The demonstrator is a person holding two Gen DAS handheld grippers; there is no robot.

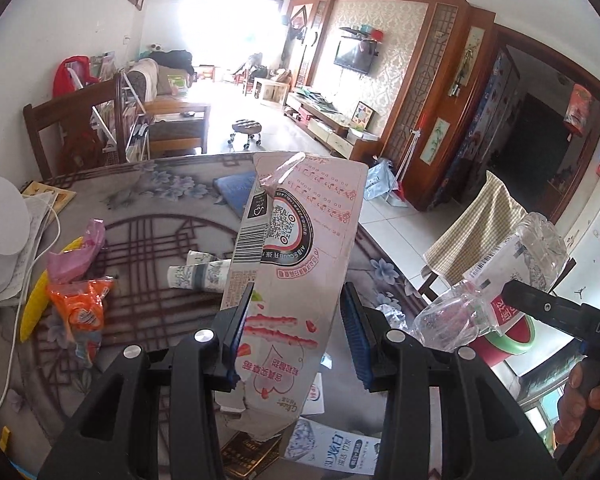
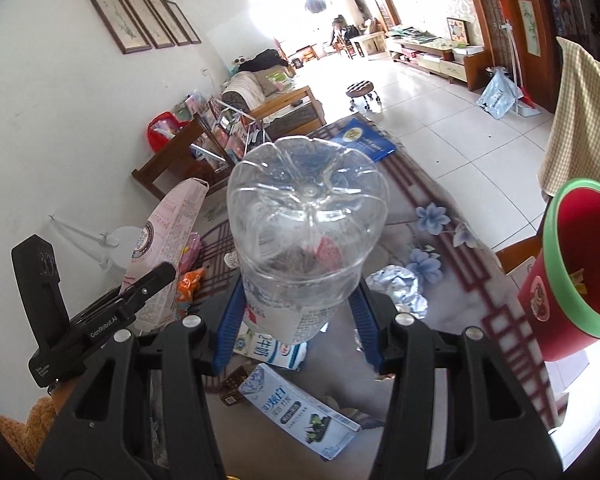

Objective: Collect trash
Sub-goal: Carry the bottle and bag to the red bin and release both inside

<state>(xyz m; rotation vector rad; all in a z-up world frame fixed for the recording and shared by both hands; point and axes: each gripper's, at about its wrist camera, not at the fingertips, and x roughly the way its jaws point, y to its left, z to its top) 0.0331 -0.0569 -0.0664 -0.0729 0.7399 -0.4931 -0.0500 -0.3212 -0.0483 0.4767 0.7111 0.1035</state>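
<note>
My left gripper (image 1: pixel 296 332) is shut on a flattened pink milk carton (image 1: pixel 300 240), which it holds up above the patterned table (image 1: pixel 148 248). The right gripper (image 2: pixel 296 320) is shut on a clear plastic bottle (image 2: pixel 304 232), its base pointing away from the camera. The left wrist view shows that bottle (image 1: pixel 496 276) at right, held by the other gripper. In the right wrist view the carton (image 2: pixel 168 240) rises at left. A red bin with a green rim (image 2: pixel 572 264) stands open at the right, beside the table.
On the table lie a toothpaste box (image 2: pixel 300 412), a small milk carton (image 2: pixel 272 350), crumpled foil (image 2: pixel 400 284), an orange wrapper (image 1: pixel 80 308), a pink bag (image 1: pixel 76 252), a yellow strip (image 1: pixel 40 300), a tube (image 1: pixel 200 274) and a blue booklet (image 2: pixel 364 140). A chair with checked cloth (image 1: pixel 476 236) stands right.
</note>
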